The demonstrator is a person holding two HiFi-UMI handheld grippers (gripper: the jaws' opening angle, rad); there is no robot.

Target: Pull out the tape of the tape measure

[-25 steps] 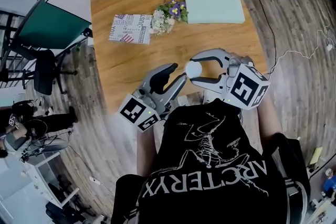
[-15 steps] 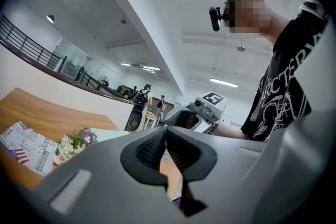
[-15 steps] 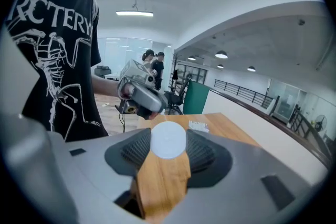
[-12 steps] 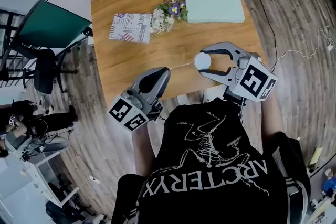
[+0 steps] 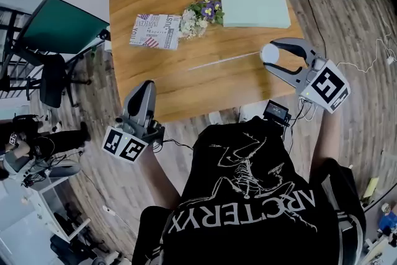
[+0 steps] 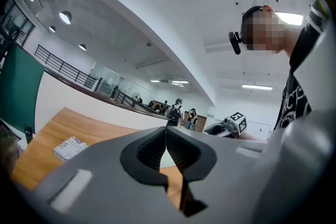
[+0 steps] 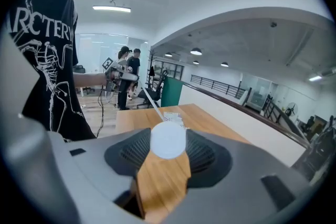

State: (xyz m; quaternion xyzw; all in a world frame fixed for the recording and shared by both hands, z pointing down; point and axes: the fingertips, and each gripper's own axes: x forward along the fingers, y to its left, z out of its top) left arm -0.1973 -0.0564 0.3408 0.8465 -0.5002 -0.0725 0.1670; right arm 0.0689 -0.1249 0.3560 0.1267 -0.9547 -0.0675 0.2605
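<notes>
While my right gripper (image 5: 268,54) clamps the tape measure (image 5: 270,53) at the right edge of the worktop (image 5: 155,77), my left gripper (image 5: 146,86) (jaws together) pinches the tape (image 5: 223,61) beyond its near edge; mostly pulled, I judge.

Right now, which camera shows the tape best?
The head view: the tape stretches across the table from the white case. The right gripper view shows only a thin strip of it; the left gripper view, nothing clear.

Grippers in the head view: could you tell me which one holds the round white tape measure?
The right gripper: the tape measure sits clamped between its jaws, while the left gripper has its jaws pressed together.
</notes>
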